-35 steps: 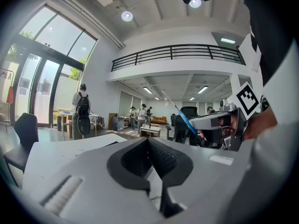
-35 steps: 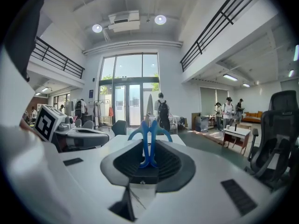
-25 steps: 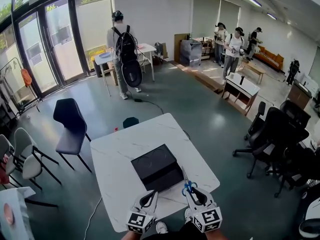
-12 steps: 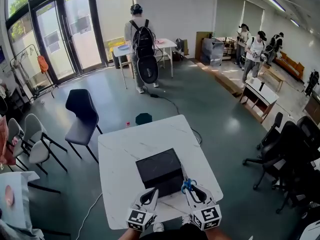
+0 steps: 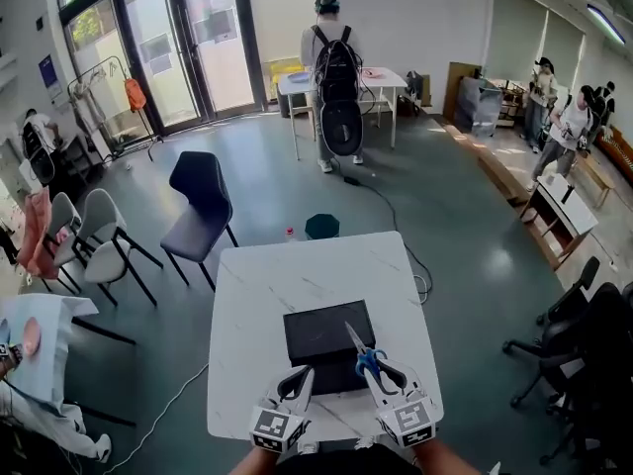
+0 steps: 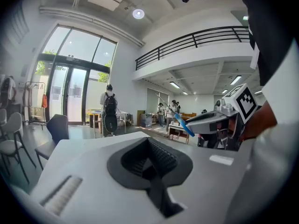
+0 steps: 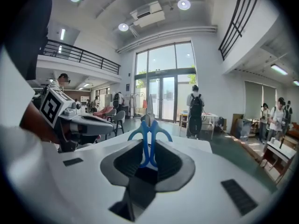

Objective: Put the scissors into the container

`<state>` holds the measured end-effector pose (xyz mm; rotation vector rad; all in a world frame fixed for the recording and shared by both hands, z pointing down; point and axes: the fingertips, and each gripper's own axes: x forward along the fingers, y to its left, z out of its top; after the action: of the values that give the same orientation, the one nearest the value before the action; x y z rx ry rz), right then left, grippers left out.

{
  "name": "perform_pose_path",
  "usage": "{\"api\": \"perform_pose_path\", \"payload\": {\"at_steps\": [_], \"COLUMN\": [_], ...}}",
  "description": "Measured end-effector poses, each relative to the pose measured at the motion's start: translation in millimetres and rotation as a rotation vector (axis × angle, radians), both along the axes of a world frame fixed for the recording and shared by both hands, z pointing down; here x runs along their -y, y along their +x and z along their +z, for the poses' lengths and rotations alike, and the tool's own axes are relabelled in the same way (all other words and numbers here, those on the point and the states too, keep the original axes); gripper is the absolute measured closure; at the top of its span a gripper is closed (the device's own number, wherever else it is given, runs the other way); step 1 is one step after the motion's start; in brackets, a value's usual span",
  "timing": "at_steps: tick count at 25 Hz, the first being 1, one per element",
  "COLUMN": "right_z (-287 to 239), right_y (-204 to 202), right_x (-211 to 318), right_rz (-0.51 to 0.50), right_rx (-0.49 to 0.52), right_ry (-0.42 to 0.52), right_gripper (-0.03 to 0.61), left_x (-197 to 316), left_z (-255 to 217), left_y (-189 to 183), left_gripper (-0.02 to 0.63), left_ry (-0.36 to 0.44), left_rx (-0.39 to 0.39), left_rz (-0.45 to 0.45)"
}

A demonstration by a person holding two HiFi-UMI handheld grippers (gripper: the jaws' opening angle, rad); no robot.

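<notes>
A black box-shaped container [image 5: 321,336] sits on the white marble table [image 5: 297,275], just ahead of both grippers. My right gripper [image 5: 381,372] is shut on the blue handles of the scissors [image 5: 364,354]. Their blades point up and to the left over the container's near right part. In the right gripper view the scissors [image 7: 149,141] stand upright between the jaws, tips away from me. My left gripper [image 5: 297,379] hovers at the container's near left corner, shut and empty. The left gripper view shows the scissors [image 6: 184,124] sticking out of the right gripper [image 6: 210,122].
A dark chair [image 5: 198,201] and grey chairs [image 5: 94,231] stand left of the table. Black office chairs [image 5: 584,334] stand at the right. A green round object [image 5: 321,226] lies on the floor beyond the table. A person with a backpack [image 5: 336,67] stands far off.
The right gripper has lifted and tilted the scissors, so the blades now show above the container. The head camera has swung left. The left gripper has hardly moved.
</notes>
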<state>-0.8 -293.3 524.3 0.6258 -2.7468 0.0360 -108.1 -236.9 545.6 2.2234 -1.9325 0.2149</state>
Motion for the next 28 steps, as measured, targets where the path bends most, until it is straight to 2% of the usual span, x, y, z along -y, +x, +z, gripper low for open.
{"api": "perform_pose_path", "payload": {"at_steps": [6, 10, 16, 21, 25, 28], "right_z": [17, 33, 67, 88, 119, 139], "right_y": [-13, -23, -31, -40, -45, -46], "right_x": [4, 1, -4, 0, -2, -3], "right_rz": [-0.122, -0.196, -0.281, -0.342, -0.437, -0.54], "right_rx": [-0.016, -0.057, -0.179, -0.286, -0.43, -0.553], "right_ry": [-0.025, -0.033, 0.003, 0.042, 0.048, 0.107], "right_gripper": [0.492, 0.492, 0.492, 0.492, 0.492, 0.492], "left_x": [-5, -10, -12, -12, -17, -20], "left_z": [9, 12, 18, 19, 29, 33], "left_y": [-5, -10, -19, -42, -56, -62], "left_gripper": [0.604, 0.604, 0.604, 0.604, 0.604, 0.604], "left_ry": [-0.033, -0.044, -0.056, -0.055, -0.076, -0.081], "left_rx": [-0.013, -0.025, -0.031, -0.014, -0.029, -0.042], "left_rz": [-0.133, -0.184, -0.208, -0.238, -0.265, -0.285]}}
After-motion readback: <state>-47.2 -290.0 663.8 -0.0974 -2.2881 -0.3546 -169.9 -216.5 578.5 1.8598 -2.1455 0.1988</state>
